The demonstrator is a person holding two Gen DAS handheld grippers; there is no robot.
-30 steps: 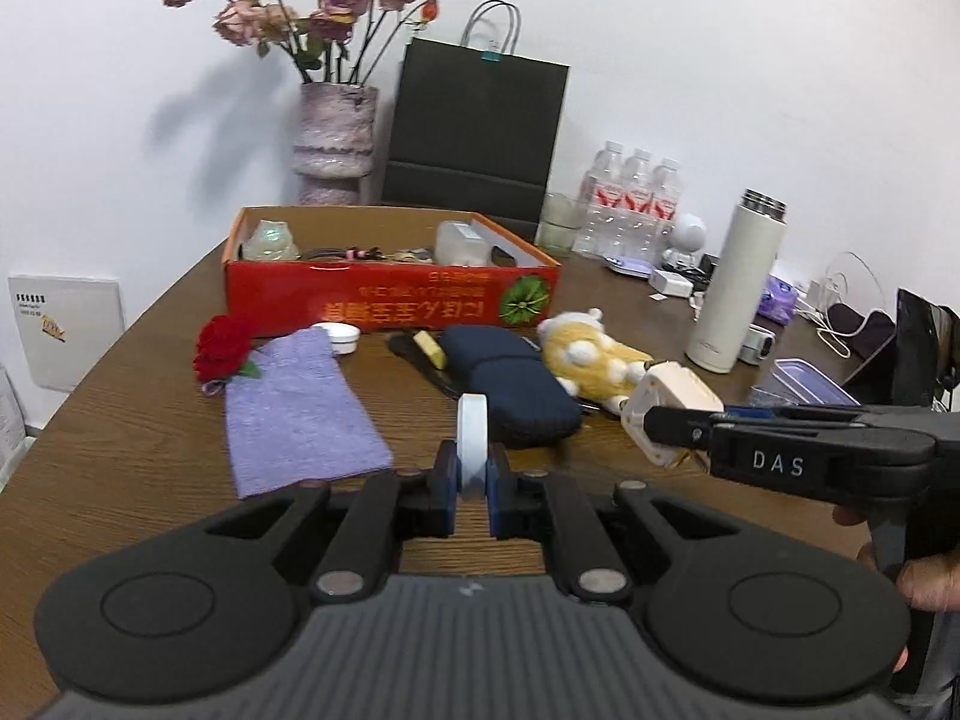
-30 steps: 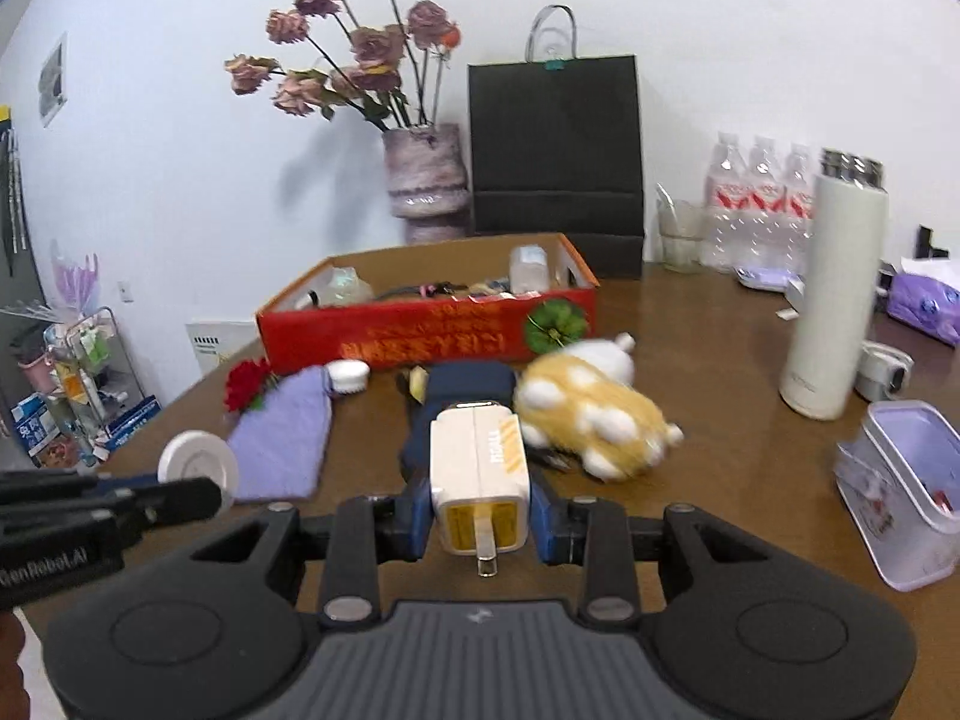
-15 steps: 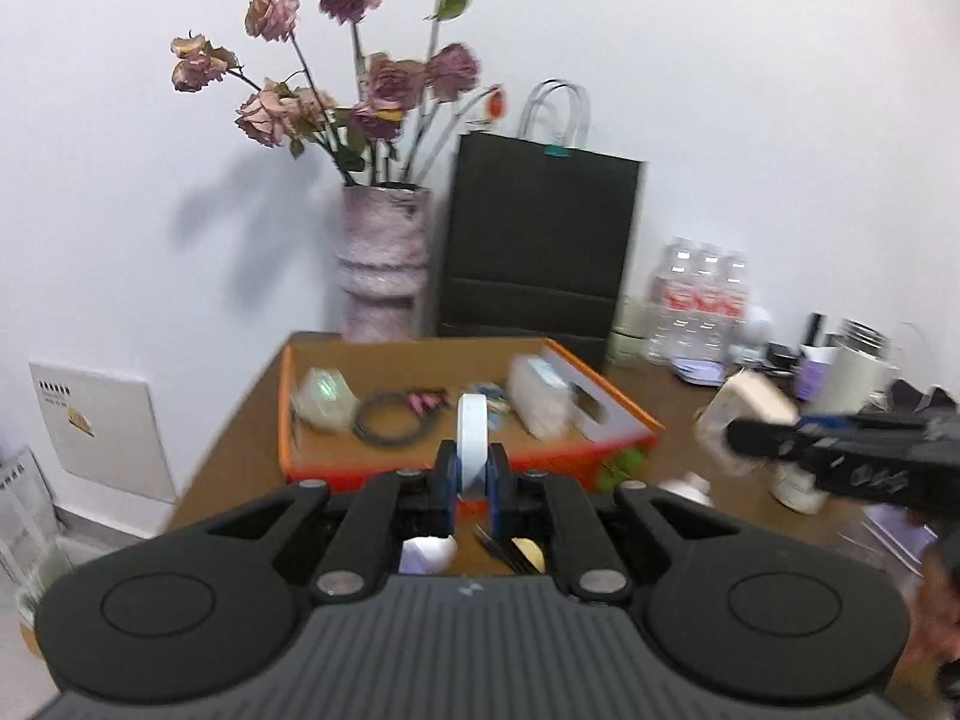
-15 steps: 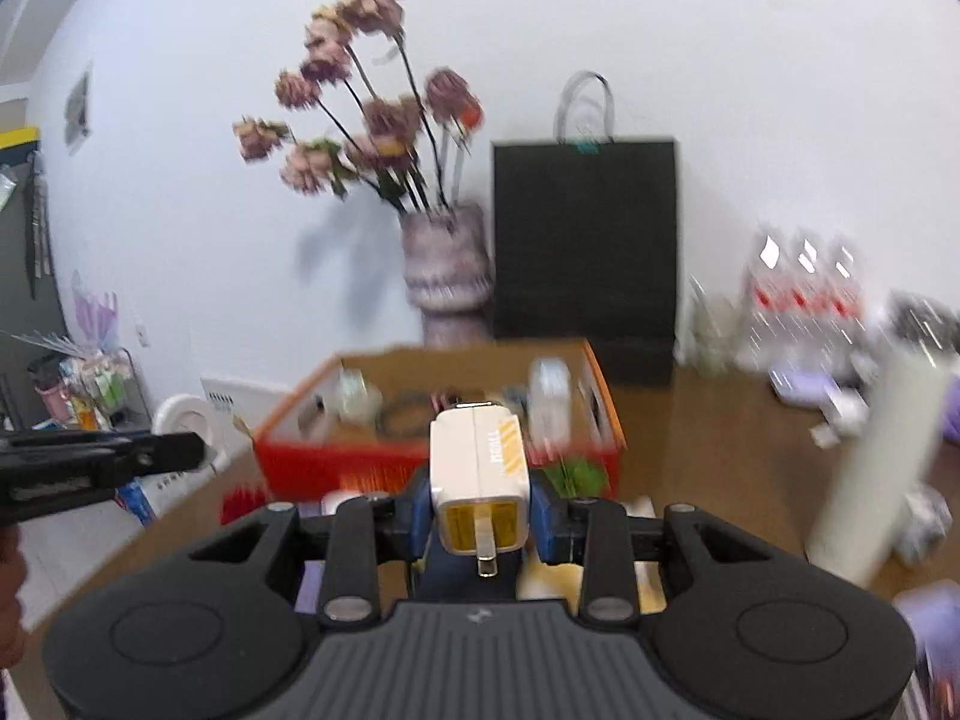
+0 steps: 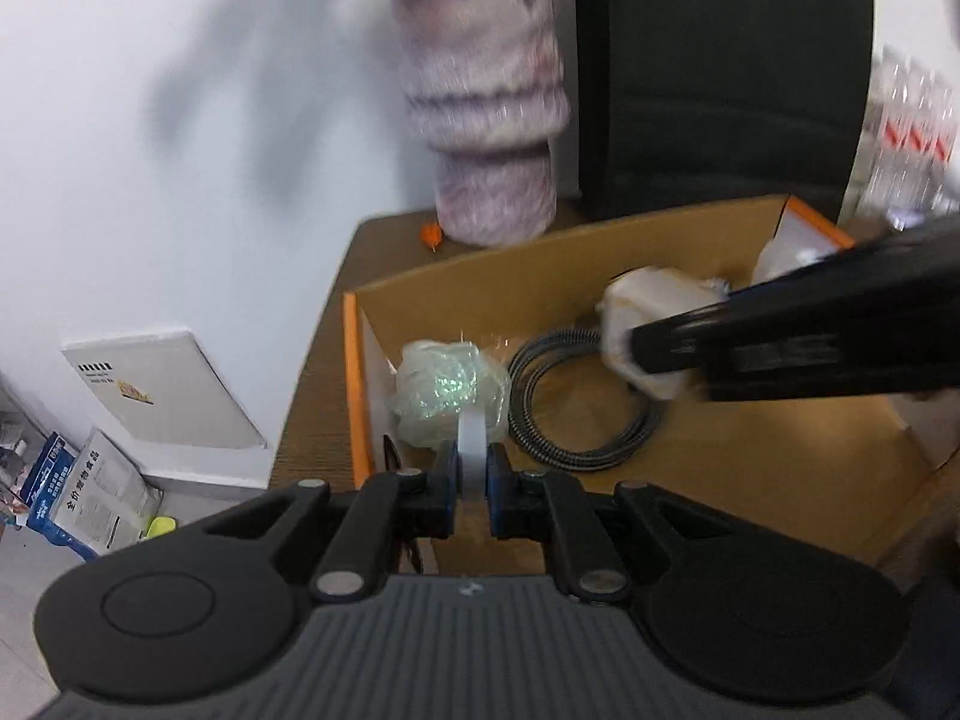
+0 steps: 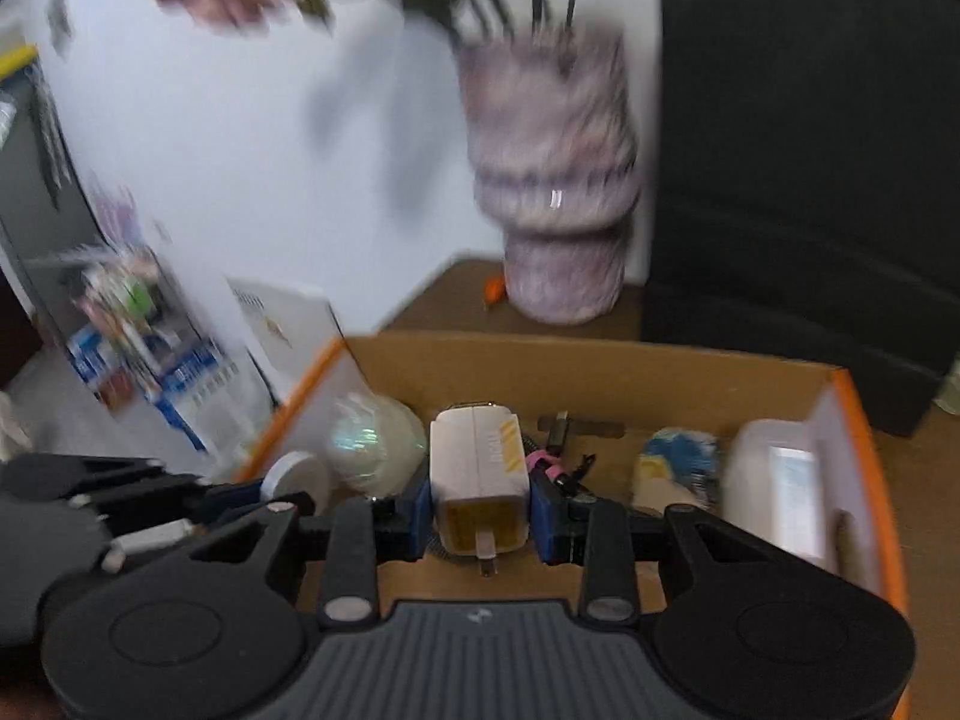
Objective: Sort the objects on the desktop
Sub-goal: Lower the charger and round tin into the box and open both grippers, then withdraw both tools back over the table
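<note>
My left gripper (image 5: 469, 495) is shut on a thin white round disc (image 5: 471, 450), held edge-on over the left front part of the orange cardboard box (image 5: 354, 396). My right gripper (image 6: 480, 507) is shut on a white and yellow charger plug (image 6: 480, 480), held above the middle of the same box (image 6: 600, 360). The right gripper with the charger (image 5: 648, 330) also shows in the left wrist view, over the box. The left gripper with the disc (image 6: 297, 474) shows at the left in the right wrist view.
Inside the box lie a clear wrapped ball (image 5: 447, 390), a coiled black cable (image 5: 576, 408), a white container (image 6: 774, 480) and a blue-yellow item (image 6: 678, 468). A purple vase (image 5: 486, 108) and a black bag (image 5: 720, 72) stand behind the box.
Both grippers have moved forward from the table's front and tilted down, and now hang over the box, still holding the disc and the charger. The view is motion-blurred.
</note>
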